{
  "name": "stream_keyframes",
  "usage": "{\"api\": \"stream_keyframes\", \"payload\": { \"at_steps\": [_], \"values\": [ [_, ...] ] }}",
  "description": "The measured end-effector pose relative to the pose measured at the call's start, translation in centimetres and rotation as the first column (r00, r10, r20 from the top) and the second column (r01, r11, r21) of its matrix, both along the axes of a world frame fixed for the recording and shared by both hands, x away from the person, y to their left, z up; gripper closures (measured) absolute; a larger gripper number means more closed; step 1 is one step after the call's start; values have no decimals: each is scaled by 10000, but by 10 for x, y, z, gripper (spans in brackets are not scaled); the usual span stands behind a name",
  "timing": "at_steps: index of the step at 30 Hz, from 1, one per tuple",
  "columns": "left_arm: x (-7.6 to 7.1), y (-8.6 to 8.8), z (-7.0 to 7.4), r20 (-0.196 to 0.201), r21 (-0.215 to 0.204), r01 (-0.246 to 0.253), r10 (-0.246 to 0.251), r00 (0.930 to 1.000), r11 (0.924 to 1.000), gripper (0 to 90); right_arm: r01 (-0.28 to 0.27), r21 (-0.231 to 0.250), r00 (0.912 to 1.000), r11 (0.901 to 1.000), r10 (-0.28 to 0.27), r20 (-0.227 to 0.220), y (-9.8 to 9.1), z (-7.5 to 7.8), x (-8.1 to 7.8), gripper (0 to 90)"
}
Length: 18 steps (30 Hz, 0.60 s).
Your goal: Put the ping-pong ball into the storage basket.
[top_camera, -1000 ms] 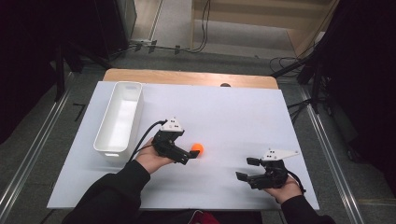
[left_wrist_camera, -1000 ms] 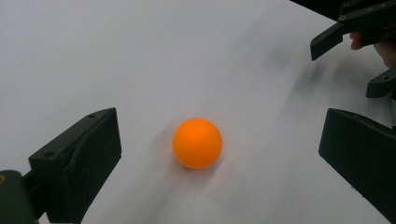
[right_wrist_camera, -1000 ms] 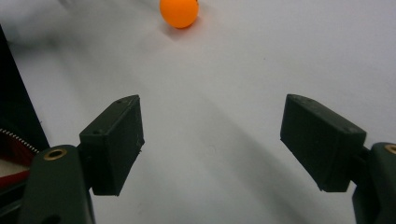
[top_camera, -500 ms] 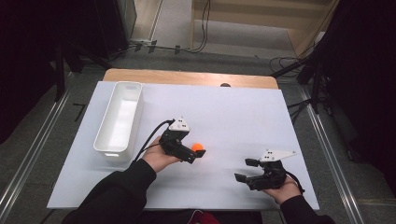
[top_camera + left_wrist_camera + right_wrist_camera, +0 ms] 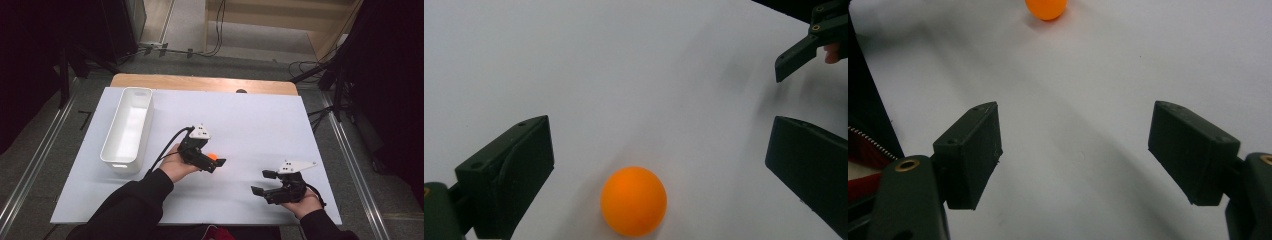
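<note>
- The left tongs (image 5: 216, 162) sit low over the white surface (image 5: 260, 120), jaws spread wide with an orange ball (image 5: 212, 157) lying on the surface between them, gripped by neither.
- In the left gripper view the orange ball (image 5: 633, 200) rests nearer the left-hand jaw than the right-hand one, a visible gap on both sides; the left tongs (image 5: 659, 165) hold nothing.
- The right tongs (image 5: 263, 182) are held at the person's right, well apart from the ball, jaws parted and empty.
- In the right gripper view the right tongs (image 5: 1075, 145) frame bare white surface, and the orange ball (image 5: 1046, 8) lies far ahead of the jaw tips, cut by the top edge.
- A tip of the right tongs also shows at the top right corner of the left gripper view, beyond the ball.
- A white bin (image 5: 126, 129) stands on the surface off to the outer side of the left tongs, away from the ball.
</note>
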<state>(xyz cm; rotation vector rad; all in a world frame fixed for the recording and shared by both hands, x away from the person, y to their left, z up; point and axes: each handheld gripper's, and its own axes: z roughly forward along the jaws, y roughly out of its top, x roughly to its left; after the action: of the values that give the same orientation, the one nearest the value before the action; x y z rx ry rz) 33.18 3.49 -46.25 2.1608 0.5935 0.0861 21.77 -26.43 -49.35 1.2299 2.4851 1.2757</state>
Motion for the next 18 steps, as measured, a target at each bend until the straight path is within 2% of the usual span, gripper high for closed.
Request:
{"api": "stream_keyframes", "payload": {
  "at_steps": [4,8,18],
  "values": [
    [-1,0,-1,46,64,36,-36,10000,10000,0,39,-9,10000,10000,-39,-4,0,0,-1,200],
    [-1,0,-2,80,-93,26,-25,10000,10000,0,1,-32,10000,10000,-1,-10,0,0,0,200],
    [-4,-4,-7,127,65,269,-270,9996,9996,0,-23,-74,10000,10000,23,-40,1,0,-1,200]
  ]
}}
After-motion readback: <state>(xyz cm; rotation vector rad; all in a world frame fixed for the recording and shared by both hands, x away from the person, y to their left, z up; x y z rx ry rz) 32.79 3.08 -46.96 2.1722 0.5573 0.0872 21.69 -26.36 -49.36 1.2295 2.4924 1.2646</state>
